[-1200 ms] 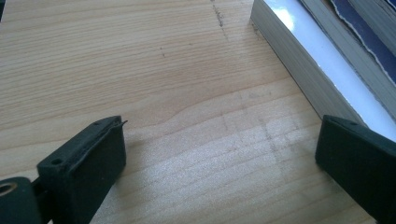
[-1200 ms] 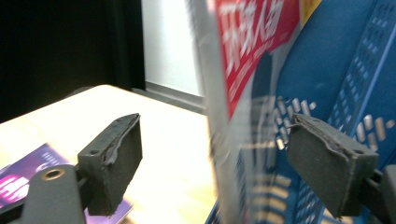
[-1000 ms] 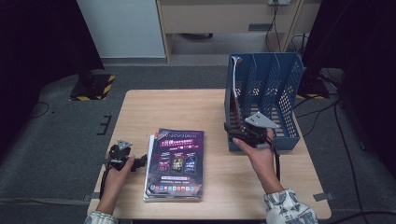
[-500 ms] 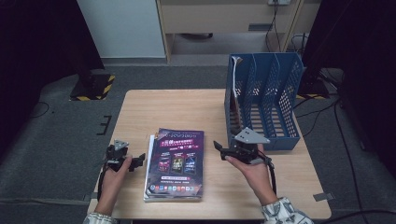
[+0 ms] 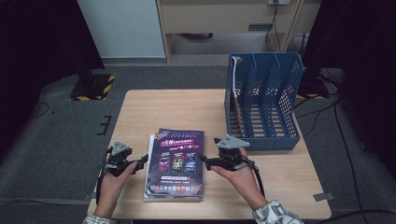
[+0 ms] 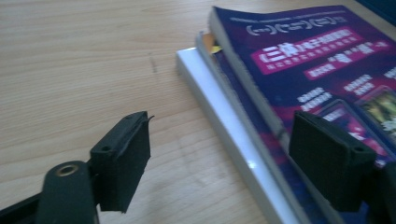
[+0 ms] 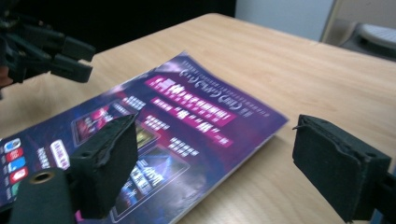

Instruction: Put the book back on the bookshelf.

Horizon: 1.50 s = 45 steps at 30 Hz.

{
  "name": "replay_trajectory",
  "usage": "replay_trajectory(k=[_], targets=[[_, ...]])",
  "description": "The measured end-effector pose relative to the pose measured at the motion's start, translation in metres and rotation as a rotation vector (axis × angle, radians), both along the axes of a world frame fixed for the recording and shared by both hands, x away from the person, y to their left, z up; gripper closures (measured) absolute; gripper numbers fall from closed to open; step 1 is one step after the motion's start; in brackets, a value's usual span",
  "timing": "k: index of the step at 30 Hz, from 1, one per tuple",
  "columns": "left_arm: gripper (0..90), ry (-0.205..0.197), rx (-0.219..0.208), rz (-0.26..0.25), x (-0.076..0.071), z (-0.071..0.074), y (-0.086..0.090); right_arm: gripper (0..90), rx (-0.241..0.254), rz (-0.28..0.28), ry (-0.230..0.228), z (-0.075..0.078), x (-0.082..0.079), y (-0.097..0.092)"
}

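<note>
A purple magazine (image 5: 177, 158) tops a small stack of books at the table's front middle. My left gripper (image 5: 140, 163) is at the stack's left edge. In the left gripper view (image 6: 229, 154) its jaws have just been closing; one pad (image 6: 327, 163) hangs over the magazine (image 6: 317, 60), the other beside a white book (image 6: 219, 116), and neither presses. My right gripper (image 5: 203, 158) stands open at the magazine's right edge. In the right gripper view (image 7: 224, 158) one pad is over the cover (image 7: 177, 121), the other over bare wood.
A blue perforated file rack (image 5: 264, 107) with several slots stands at the back right of the wooden table (image 5: 168, 107); something thin leans in its leftmost slot. Bare wood lies behind the stack. The table's front edge runs just under the books.
My right gripper has moved left and down from the file rack to the magazine's right edge. The left gripper has edged toward the stack and its jaws have narrowed.
</note>
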<state>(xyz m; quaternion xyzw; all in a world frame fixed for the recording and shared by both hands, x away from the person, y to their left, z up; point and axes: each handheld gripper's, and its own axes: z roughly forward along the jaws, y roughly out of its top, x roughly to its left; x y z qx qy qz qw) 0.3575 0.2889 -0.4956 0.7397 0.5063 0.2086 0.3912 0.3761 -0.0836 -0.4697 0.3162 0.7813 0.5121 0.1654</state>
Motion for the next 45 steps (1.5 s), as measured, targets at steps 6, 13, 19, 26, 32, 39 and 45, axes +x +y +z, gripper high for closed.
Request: replay_trajectory(k=[6,13,19,26,32,39,45], targets=[[31.8,-0.010,-0.003,-0.089,-0.002,0.003,-0.019,17.5,-0.050,0.026,0.026,-0.009,-0.001,0.016],[34.3,0.004,0.016,-0.141,-0.001,-0.002,-0.030,17.8,-0.089,0.050,0.068,-0.020,0.006,0.026],[33.6,0.003,0.011,-0.133,0.000,-0.004,-0.030,17.6,-0.095,0.056,0.071,-0.027,0.010,0.027],[33.6,0.015,0.020,-0.145,0.002,-0.007,-0.033,18.5,-0.070,0.074,0.096,-0.033,0.013,0.026],[33.6,0.029,0.019,-0.154,0.004,-0.011,-0.036,16.8,-0.026,0.063,0.125,-0.037,0.026,0.028],[33.2,0.040,0.018,-0.163,0.006,-0.013,-0.037,15.1,-0.030,0.079,0.191,-0.044,0.034,0.030],[33.7,0.040,0.018,-0.169,0.004,-0.013,-0.038,13.6,-0.062,0.085,0.206,-0.050,0.031,0.028]])
